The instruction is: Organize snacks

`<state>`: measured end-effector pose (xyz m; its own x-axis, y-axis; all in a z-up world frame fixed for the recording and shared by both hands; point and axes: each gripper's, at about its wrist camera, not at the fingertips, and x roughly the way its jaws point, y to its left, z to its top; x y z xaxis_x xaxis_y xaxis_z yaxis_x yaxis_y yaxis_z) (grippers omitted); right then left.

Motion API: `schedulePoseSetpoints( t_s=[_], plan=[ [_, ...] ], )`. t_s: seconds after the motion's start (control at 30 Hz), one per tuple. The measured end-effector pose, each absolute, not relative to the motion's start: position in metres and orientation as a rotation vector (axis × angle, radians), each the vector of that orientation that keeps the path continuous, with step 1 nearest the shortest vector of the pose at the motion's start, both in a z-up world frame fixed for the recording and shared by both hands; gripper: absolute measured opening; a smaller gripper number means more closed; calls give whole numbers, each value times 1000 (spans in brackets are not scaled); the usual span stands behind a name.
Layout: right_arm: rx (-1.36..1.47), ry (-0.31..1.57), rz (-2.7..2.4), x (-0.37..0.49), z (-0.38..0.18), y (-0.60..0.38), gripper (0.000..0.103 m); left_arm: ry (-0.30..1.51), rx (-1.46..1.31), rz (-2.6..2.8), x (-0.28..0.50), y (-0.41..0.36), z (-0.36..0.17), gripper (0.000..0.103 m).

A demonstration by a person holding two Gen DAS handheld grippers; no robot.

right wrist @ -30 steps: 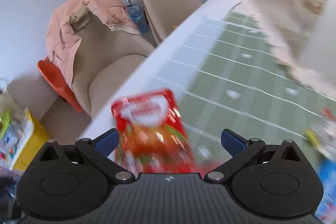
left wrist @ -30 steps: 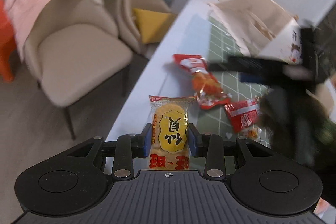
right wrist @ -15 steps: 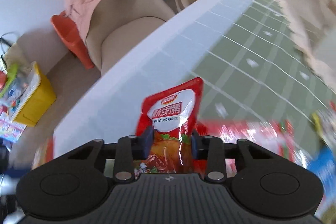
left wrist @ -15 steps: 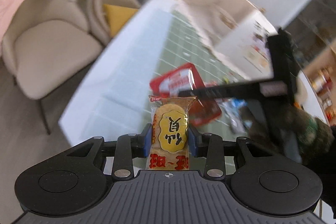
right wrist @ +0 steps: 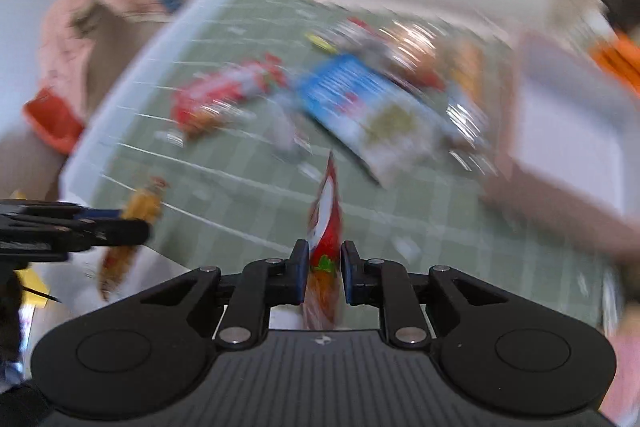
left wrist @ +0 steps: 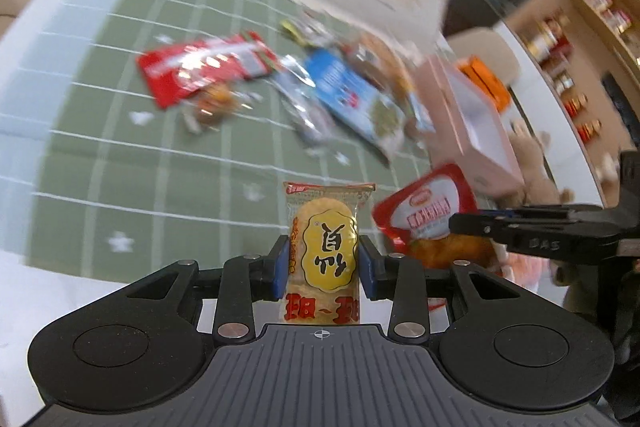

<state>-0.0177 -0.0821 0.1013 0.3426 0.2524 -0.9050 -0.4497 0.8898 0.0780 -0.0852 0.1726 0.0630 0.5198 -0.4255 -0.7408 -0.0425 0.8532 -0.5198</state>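
Swung from worktop edge over green mat; left claw clamping yellow cracker packet, right claw clenched on red pouch.

Bright, even daylight is filling both views, and no hard shadows are showing on the green gridded surface. Motion blur is smearing the scene in both; it is heavier in the right wrist view, where the scattered snack packets are dissolving into streaks and their print is unreadable. In the left wrist view the yellow cracker packet between the pads is staying sharp, as is the hand-held gripper body. Small glare spots are glinting off the foil wrappers. Fisheye distortion is bending the surface edge into a curve, and the frame corners are going dark.
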Motion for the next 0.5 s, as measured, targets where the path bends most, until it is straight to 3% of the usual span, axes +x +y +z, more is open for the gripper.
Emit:
schedulePoseSetpoints(
  t_s=[0.07, 0.1, 0.13, 0.37, 0.43, 0.5],
  plan=[
    [-187, 1122, 417, -22, 90, -97, 55, 1020, -502, -259, -79, 166, 61, 40],
    [-146, 1112, 415, -24, 87, -105, 76, 1024, -492, -263, -77, 163, 61, 40],
    [-104, 1101, 407, -27, 84, -111, 87, 1028, -485, -264, -74, 160, 61, 40],
    [-80, 1013, 423, -33, 86, -86, 90, 1011, -460, -207, -70, 165, 69, 40],
    [-77, 985, 460, -23, 90, -58, 100, 987, -458, -139, -76, 179, 73, 40],
    [-99, 947, 526, -16, 91, -25, 103, 961, -468, -67, -83, 197, 77, 40]
  ],
)
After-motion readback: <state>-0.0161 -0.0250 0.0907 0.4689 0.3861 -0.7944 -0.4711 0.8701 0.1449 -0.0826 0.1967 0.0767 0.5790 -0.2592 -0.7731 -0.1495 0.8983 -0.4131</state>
